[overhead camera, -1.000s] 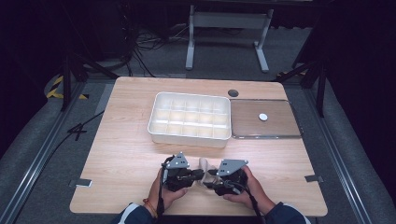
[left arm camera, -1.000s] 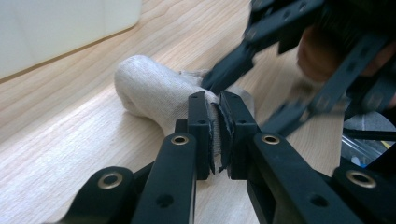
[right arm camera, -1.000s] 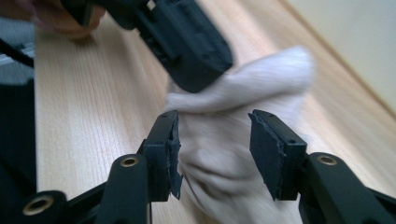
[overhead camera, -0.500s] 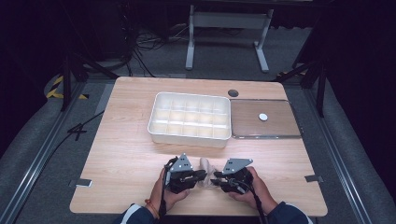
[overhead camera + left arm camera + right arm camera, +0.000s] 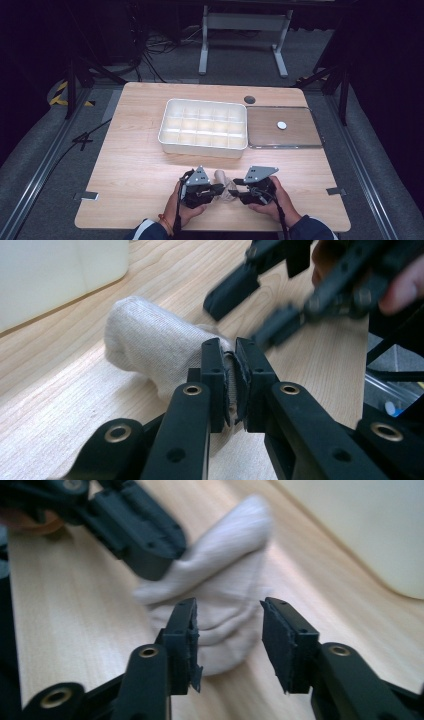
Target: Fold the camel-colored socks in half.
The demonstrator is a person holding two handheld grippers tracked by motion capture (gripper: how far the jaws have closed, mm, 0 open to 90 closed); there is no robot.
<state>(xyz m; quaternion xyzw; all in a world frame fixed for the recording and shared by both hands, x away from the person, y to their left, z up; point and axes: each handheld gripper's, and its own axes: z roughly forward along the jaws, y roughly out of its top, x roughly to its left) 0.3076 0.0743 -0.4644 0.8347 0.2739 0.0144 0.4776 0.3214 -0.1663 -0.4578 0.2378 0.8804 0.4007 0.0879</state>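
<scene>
The left gripper (image 5: 229, 385) is clenched on a fold of a beige sock (image 5: 150, 347), the fabric pinched flat between its pads. Facing it, the right gripper (image 5: 227, 640) has just been opening; the sock's rounded end (image 5: 225, 605) lies between its spread jaws, and the pads do not press it. From above, both grippers (image 5: 200, 189) (image 5: 252, 187) meet over the sock (image 5: 225, 184), which lies bunched on the wooden surface (image 5: 130, 165) near the person's edge, well short of the white compartment tray (image 5: 204, 126). Beside the tray lies its clear lid (image 5: 285, 127). The sock looks partly rolled — not yet a tidy bundle — and every compartment appears empty, so finishing the roll and stowing it remain.
</scene>
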